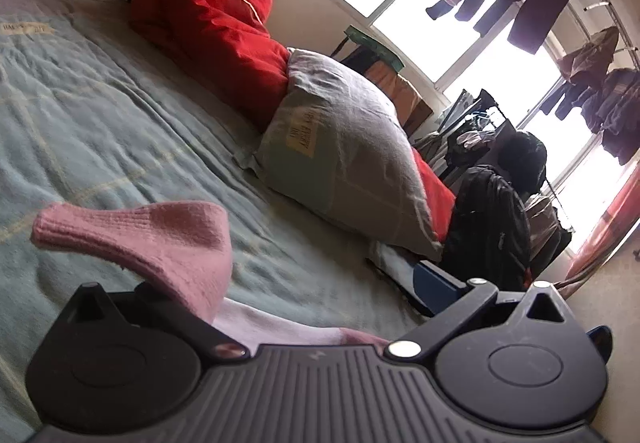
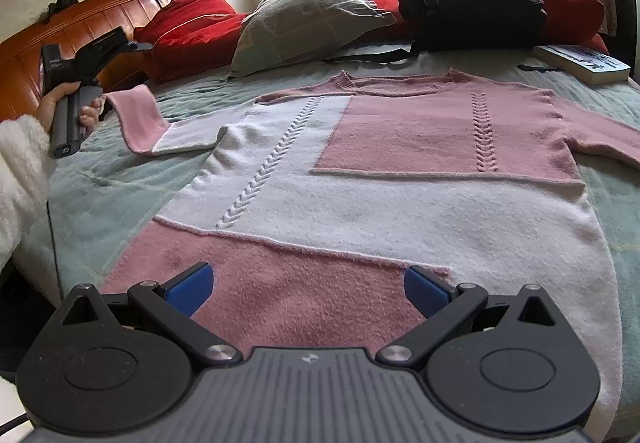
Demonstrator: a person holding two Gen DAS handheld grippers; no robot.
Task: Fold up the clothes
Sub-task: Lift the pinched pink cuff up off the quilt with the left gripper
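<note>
pink-white sweater (image 2: 360,171) flat on bed (image 2: 80,195); left gripper (image 1: 304,295) jaw state unclear, sleeve cuff (image 1: 136,235) raised; right gripper (image 2: 308,289) gaping above hem.

Little can be read. The grey pillow (image 1: 340,131) carries a pale patch with printed capitals, seemingly ending in "EVERY" above "DAY", too blurred to confirm. The bedspread (image 1: 100,103) has a similar illegible label. The book (image 2: 584,63) cover print is unreadable.

Black ribbed gripper bodies, silver screws, blue fingers (image 2: 188,289); fluffy white sleeve (image 2: 18,171).
</note>
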